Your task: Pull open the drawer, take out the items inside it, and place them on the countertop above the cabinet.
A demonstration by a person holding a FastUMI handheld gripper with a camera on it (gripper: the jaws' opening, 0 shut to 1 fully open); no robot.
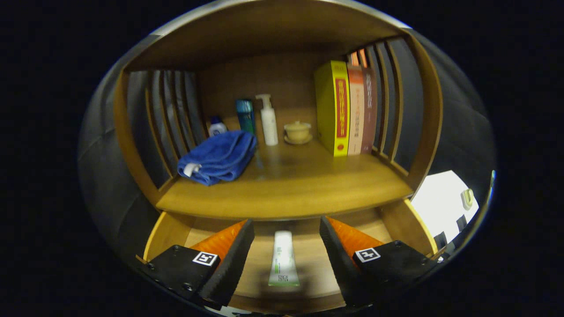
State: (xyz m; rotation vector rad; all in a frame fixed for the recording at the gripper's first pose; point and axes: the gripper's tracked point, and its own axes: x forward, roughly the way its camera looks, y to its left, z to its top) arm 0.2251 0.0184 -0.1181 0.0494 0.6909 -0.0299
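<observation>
The drawer [398, 220] stands pulled open below the wooden countertop [286, 189]. On its floor lies a white tube with green print [283, 259], lengthwise, cap end pointing inward. My gripper [286, 231] hovers over the drawer, open, with the tube lying in the gap between the two black-padded fingers [233, 255] and untouched by either. On the countertop, at its left, rests a folded blue towel [218, 157].
At the back of the shelf stand a small white bottle [217, 127], a teal bottle [245, 115], a white pump bottle [268, 119] and a lidded tan cup on a saucer [298, 132]. Yellow, orange and brown books [348, 110] stand at right. Slatted sides enclose the shelf.
</observation>
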